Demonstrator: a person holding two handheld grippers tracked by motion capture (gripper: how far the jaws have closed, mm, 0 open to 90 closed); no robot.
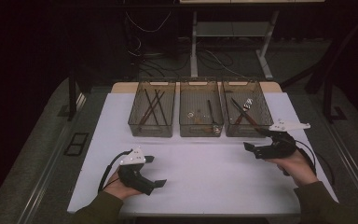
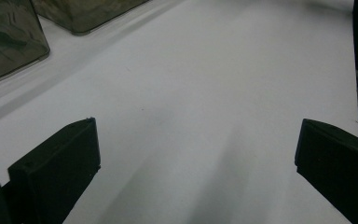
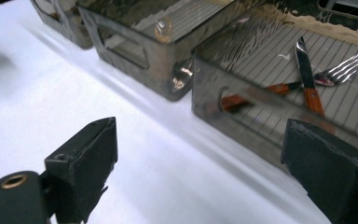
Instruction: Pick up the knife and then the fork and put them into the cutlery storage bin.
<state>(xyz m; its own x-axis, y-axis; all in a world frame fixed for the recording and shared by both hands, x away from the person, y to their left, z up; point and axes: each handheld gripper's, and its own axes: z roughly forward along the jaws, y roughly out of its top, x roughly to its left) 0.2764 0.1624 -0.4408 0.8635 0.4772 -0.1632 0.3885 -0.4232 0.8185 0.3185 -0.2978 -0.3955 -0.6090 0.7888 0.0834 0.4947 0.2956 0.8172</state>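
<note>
Three smoky clear bins stand in a row at the back of the white table [image 1: 205, 168]. The left bin [image 1: 152, 128] holds several long dark sticks. In the middle bin [image 1: 201, 129] lie a thin utensil and small bits. A wood-handled knife [image 3: 307, 79] and a fork [image 3: 345, 70] cross in the right bin [image 1: 248, 130]. My left gripper [image 1: 155, 171] rests low at the front left, open and empty, with bare table between its jaws [image 2: 198, 140]. My right gripper [image 1: 255, 139] hovers just in front of the right bin, open, nothing between its jaws [image 3: 200, 140].
A wide stretch of white table lies between the two grippers and in front of the bins. Beyond the table are desk legs [image 1: 194, 46] and loose cables [image 1: 144, 51] on a dark floor. The table's right edge [image 1: 317, 158] is close to my right hand.
</note>
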